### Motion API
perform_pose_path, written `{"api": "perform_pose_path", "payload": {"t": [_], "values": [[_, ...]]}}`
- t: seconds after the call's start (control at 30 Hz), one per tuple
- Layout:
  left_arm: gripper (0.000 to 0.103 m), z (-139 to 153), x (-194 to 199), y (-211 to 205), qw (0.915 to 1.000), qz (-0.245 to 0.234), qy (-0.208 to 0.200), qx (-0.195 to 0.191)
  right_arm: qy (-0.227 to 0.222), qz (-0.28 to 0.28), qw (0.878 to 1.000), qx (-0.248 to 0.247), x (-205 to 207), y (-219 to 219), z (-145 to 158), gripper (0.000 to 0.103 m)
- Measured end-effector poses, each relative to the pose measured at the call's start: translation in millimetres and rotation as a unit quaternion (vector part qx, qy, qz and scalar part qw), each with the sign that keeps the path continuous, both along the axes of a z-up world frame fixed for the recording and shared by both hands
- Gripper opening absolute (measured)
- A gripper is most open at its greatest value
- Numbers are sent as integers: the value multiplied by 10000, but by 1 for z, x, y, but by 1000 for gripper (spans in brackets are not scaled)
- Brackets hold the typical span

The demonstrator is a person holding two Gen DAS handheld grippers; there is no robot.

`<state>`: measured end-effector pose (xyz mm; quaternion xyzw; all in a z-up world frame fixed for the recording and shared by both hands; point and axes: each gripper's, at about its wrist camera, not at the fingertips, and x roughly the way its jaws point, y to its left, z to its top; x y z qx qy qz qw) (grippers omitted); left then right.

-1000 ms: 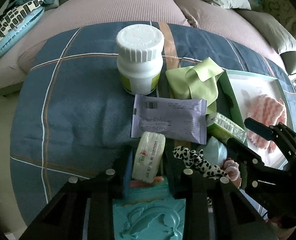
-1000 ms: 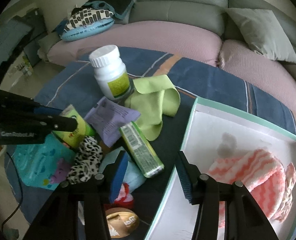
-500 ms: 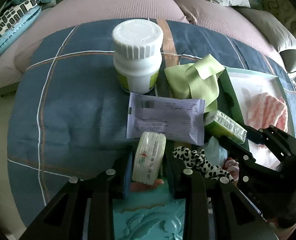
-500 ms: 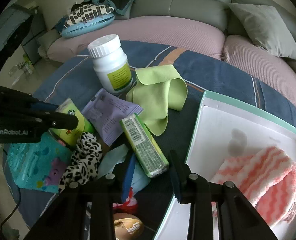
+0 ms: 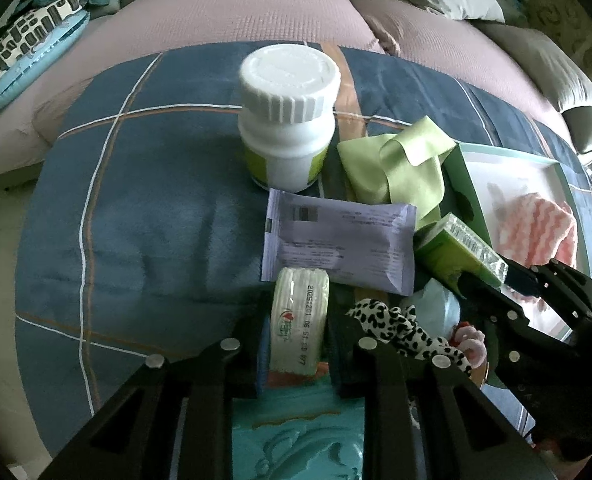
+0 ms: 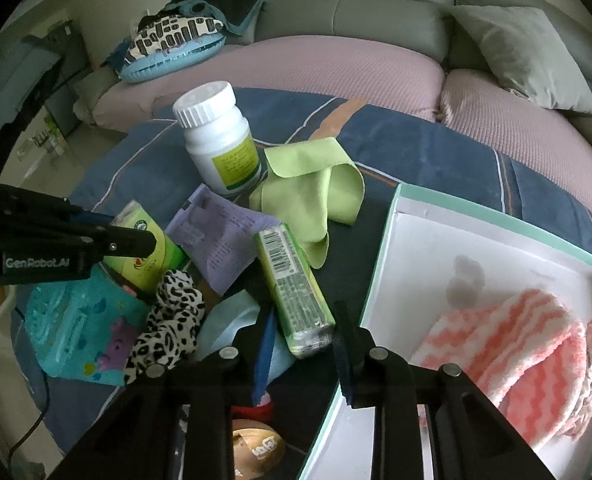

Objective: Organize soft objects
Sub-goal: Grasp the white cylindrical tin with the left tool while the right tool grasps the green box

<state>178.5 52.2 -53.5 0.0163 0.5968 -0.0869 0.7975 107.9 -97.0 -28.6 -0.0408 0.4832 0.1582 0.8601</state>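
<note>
In the left wrist view the left gripper (image 5: 297, 354) sits at 6 o'clock, its jaws narrow and closing with the pale tissue pack (image 5: 299, 322) between them, pads against its sides. Just past it lies the lilac sachet (image 5: 337, 246), and at 12 o'clock the white bottle (image 5: 290, 116) stands upright on the blue plaid blanket (image 5: 144, 216). At 3 o'clock this view catches the right gripper (image 5: 491, 276) from the side, its tips flanking the end of the green box (image 5: 459, 250).

The right wrist view shows that grip head-on: the right gripper (image 6: 301, 344) at 6 o'clock, jaws narrow and closing around the near end of the green box, whether the pads touch I cannot tell. Only here do the leopard-print cloth's (image 6: 168, 320) neighbours show: a teal pouch (image 6: 76, 332) at 8 o'clock. The open white box (image 6: 387, 240) fills 4 o'clock, the pink striped sock (image 6: 527, 352) lying inside. Farther, at 12 o'clock, the lime cloth (image 6: 315, 192) lies crumpled beside the bottle.
</note>
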Motion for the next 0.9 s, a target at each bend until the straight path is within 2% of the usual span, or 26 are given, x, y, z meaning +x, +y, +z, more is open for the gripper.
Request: {"api": "perform_pose_path", "payload": {"t": [0.33,0.53,0.9], "values": [[24,18,-10,14,9997,205,-167,3,24,-24,10000,70,1,-4,3,28],[24,33,-15,24,9987,366,-357,-62,-70,-50,9998,158,0,-10,11,23],[24,54,-15,21,9970,456,-619,-103,-117,-136,9991,396,1,-22,19,23]]}}
